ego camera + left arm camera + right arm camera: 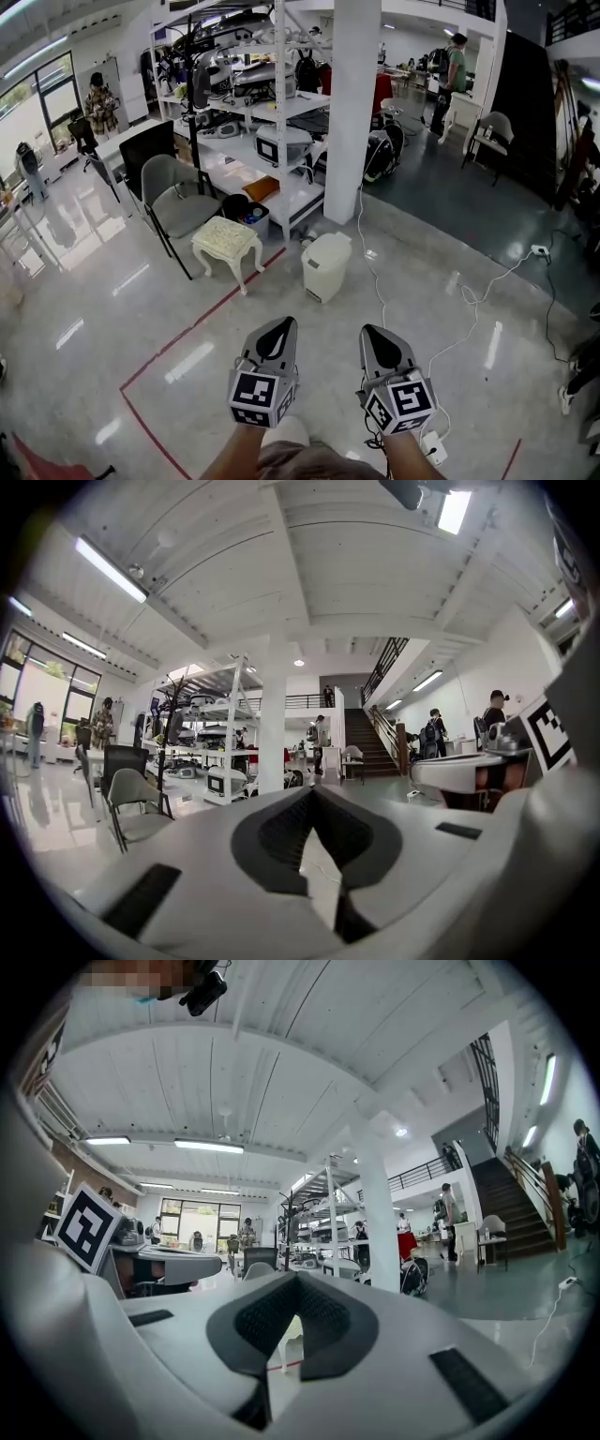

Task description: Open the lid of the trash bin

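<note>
The trash bin (325, 265) is a small white one with its lid down, standing on the glossy floor in front of a white pillar (354, 103). Both grippers are held low at the bottom of the head view, well short of the bin and pointing towards it. My left gripper (277, 328) (312, 789) is shut with nothing between its dark pads. My right gripper (376, 334) (296, 1279) is shut and empty too. The bin does not show clearly in either gripper view.
A white cushioned stool (227, 242) and a grey chair (178, 202) stand left of the bin, with a loaded shelving rack (253, 112) behind. A white cable (469, 300) snakes across the floor to the right. Red tape (187, 333) marks the floor. People stand far back.
</note>
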{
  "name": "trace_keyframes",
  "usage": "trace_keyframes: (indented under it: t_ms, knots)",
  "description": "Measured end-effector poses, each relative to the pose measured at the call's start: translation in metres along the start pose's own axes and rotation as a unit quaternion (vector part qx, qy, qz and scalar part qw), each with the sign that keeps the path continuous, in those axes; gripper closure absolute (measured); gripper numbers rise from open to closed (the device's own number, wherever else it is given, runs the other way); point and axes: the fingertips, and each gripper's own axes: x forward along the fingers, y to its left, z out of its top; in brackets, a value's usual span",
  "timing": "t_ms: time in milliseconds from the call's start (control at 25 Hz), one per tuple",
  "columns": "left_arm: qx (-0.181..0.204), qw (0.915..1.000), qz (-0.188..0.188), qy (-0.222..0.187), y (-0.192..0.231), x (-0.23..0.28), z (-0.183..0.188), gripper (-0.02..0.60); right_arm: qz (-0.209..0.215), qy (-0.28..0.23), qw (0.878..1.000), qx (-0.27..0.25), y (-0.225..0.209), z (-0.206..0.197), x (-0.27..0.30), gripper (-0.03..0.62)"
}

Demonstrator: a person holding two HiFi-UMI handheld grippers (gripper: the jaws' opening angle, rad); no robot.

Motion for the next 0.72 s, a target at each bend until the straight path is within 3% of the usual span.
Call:
trace_keyframes:
  t_ms: [240,720]
  knots:
    - [0.000,1.0000,0.004,-0.005,0.005,0.016,0.000,0.594,0.003,-0.017,1.000,-0.021,-0.007,0.005,0.008,0.572]
    - [-0.004,1.0000,0.005,-0.005,0.034,0.064,-0.008,0.594,0.020,-0.023,0.999,-0.012,-0.017,-0.002,0.056,0.572]
